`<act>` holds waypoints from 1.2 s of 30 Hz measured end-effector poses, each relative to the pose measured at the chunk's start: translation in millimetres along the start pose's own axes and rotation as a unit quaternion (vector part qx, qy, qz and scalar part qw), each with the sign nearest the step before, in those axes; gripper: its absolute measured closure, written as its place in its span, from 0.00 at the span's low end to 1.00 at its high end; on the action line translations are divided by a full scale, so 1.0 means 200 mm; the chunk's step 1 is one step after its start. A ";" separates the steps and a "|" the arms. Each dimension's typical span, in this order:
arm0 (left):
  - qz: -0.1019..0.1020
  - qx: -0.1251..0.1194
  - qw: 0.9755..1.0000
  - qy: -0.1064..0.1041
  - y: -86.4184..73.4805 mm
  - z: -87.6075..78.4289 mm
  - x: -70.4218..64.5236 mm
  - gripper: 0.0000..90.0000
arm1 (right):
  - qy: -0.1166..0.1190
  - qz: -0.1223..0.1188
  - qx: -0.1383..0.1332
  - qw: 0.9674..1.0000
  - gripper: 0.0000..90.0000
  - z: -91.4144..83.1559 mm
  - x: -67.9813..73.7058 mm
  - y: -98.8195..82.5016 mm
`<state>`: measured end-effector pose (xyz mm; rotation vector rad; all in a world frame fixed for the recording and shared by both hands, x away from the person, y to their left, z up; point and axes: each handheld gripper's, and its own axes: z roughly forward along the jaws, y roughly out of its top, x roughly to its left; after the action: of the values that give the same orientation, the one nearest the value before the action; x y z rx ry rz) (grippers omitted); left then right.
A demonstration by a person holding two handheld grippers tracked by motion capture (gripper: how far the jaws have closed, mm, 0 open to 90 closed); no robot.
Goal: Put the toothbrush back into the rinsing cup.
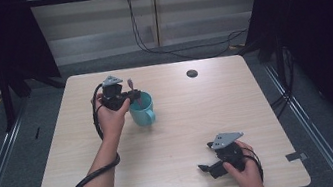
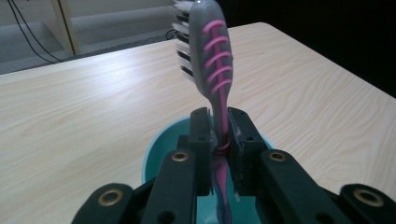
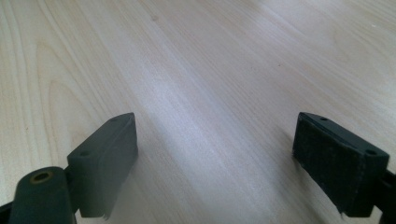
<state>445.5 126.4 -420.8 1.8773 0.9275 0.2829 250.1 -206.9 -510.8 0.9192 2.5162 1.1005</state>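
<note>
So using the teal cup (image 1: 142,109) as the reference point: the left gripper (image 1: 131,98) sits right over the cup's rim on its left side, and its jaws are clamped tight on the neck of a grey-and-pink toothbrush (image 2: 211,70). From the left gripper view (image 2: 219,135) you can see the brush standing pretty much upright, bristle head up top, handle end running straight down into the mouth of the cup (image 2: 156,154). That's the bit everything hangs on imo: the brush's long axis is lined up vertical with the opening directly under it, so it looks like it only needs to go down and be let go, and it should lean against the rim. I can't tell if the handle tip is touching the bottom yet. Way off to the right of the cup and nearer the person, the right gripper (image 1: 206,168) rests low on the wooden table (image 1: 199,118), jaws spread wide with nothing in them (image 3: 215,168). The left one is clearly the closer hand here.
</note>
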 end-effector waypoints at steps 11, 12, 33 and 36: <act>-0.004 -0.002 1.000 0.004 -0.02 -0.02 0.00 0.90 | 0.000 -0.001 0.001 1.000 0.15 0.00 0.00 0.00; -0.005 -0.002 1.000 0.003 -0.02 -0.02 -0.01 0.90 | 0.000 -0.001 0.001 1.000 0.15 0.00 0.00 0.00; -0.018 -0.006 1.000 0.015 -0.09 -0.05 -0.01 0.77 | 0.001 -0.001 0.001 1.000 0.15 0.00 0.00 0.00; -0.021 -0.008 1.000 0.017 -0.10 -0.06 -0.01 0.70 | 0.001 -0.001 0.001 1.000 0.15 0.00 0.00 0.00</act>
<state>428.3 137.0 -432.3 1.8409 0.9823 0.2970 249.8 -206.9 -510.7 0.9168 2.5191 1.0987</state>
